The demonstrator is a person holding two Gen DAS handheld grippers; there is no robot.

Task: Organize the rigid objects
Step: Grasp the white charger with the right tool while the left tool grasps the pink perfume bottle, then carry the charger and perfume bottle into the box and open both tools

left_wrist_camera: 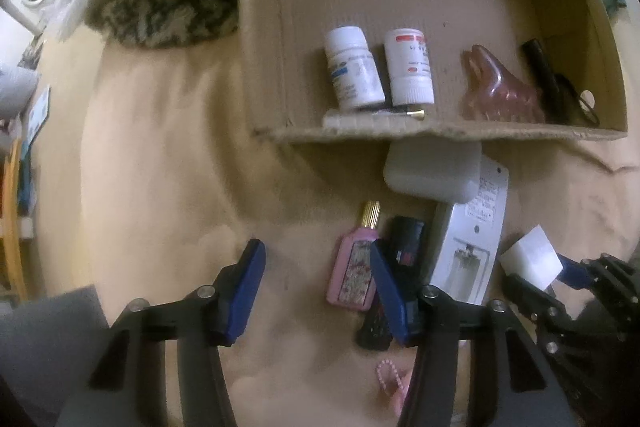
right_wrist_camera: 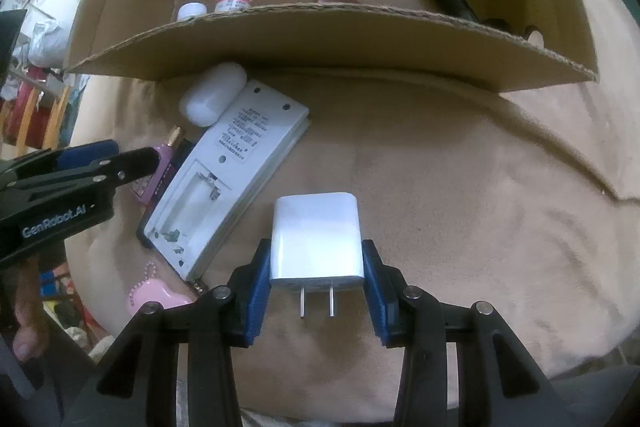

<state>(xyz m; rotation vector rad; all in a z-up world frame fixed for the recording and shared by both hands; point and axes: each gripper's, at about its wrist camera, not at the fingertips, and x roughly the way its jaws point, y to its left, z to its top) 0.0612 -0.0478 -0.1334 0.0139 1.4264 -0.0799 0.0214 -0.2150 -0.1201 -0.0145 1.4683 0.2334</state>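
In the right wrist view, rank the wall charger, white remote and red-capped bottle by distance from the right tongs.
1. Wall charger, clamped between the right tongs.
2. White remote, left, on the cloth.
3. Red-capped bottle, far left, inside the cardboard box.

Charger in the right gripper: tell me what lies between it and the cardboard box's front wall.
Right wrist view: only bare beige cloth lies between the white charger, held by the right gripper, and the box's front wall. The remote sits off left.

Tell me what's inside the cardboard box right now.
Inside the cardboard box: two white pill bottles, a reddish hair claw, a black tube, scissors. The near wall hides part of the floor.
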